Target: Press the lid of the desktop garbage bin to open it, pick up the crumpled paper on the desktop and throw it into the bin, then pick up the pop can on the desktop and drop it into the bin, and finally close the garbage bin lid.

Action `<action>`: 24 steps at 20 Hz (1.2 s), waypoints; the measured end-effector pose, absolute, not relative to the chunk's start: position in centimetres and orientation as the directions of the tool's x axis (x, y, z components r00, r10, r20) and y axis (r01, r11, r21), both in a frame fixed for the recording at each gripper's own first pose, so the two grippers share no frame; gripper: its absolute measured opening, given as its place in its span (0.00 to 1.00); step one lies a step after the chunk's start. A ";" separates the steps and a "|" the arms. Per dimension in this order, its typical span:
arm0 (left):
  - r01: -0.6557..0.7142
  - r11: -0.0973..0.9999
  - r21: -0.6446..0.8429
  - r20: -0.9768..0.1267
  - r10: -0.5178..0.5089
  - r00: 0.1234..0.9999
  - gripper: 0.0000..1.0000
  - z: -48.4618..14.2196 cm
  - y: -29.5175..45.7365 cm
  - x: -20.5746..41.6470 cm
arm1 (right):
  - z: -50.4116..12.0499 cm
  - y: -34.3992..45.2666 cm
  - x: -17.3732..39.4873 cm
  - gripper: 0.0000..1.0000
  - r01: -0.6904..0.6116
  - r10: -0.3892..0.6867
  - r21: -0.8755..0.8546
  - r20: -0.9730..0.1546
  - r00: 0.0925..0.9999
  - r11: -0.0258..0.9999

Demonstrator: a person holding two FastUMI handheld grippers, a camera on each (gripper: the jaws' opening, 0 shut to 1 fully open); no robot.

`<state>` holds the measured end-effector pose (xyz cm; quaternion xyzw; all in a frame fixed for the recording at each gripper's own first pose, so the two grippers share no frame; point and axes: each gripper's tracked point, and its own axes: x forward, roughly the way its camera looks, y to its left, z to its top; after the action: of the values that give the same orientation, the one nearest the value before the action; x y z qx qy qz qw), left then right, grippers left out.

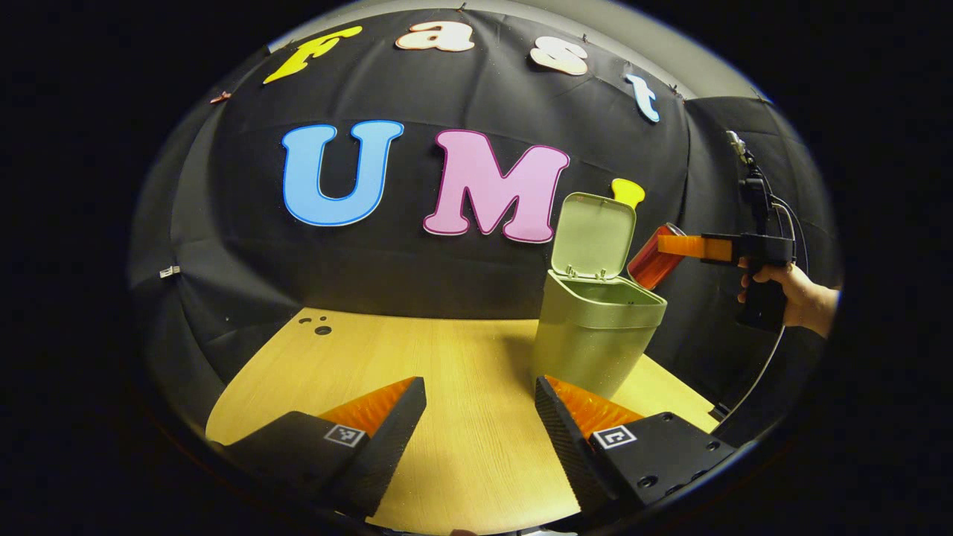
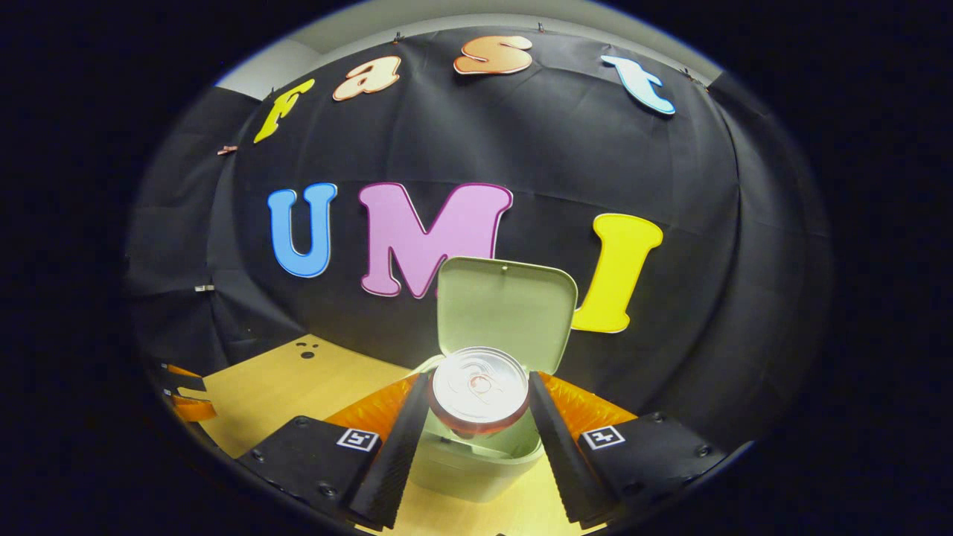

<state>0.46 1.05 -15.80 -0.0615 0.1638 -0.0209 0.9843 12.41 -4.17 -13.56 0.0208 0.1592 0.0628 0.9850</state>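
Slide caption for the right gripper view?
Right gripper holds the pop can over the open bin, lid raised.

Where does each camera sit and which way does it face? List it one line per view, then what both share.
Left gripper view: rides the left gripper, low over the table, facing the bin; own open fingers, plus a hand holding the right gripper.
Right gripper view: rides the right gripper, above the bin; own fingers clamp the pop can.
Shared: bin, raised lid, can.
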 end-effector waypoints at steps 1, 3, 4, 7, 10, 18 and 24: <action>0.016 0.993 -0.118 -0.320 -0.053 0.946 0.95 -15.8 1.2 0.6 | -14.3 -4.6 12.7 0.83 -0.108 0.121 0.058 -0.330 0.936 0.992; 0.013 0.994 -0.106 -0.322 -0.047 0.945 0.95 -15.8 1.2 0.9 | -15.9 -5.3 13.2 0.83 -0.095 0.109 0.057 -0.381 0.918 0.994; 0.011 0.995 -0.103 -0.325 -0.044 0.945 0.95 -15.8 1.1 1.0 | -16.7 -5.5 13.3 0.83 -0.095 0.110 0.058 -0.401 0.910 0.994; 0.015 0.994 -0.109 -0.322 -0.050 0.946 0.95 -15.7 0.8 1.4 | -19.0 -5.8 13.8 0.83 -0.095 0.108 0.052 -0.465 0.879 0.994; 0.027 0.994 -0.106 -0.310 -0.059 0.949 0.95 -15.4 0.5 1.6 | -21.1 -6.1 14.2 0.83 -0.091 0.095 0.033 -0.526 0.845 0.995; 0.029 0.996 -0.082 -0.310 -0.053 0.949 0.95 -15.5 0.4 2.0 | -24.7 -5.9 14.7 0.84 -0.098 0.093 0.025 -0.609 0.788 0.995; 0.029 0.996 -0.085 -0.321 -0.055 0.945 0.95 -15.9 0.5 1.8 | -25.2 -5.7 14.9 0.85 -0.094 0.084 0.016 -0.622 0.778 0.995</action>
<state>1.81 0.46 -15.87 -0.0396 0.1638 -0.0211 0.9855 14.87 -5.69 -25.18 -0.0079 0.3297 0.0472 0.9429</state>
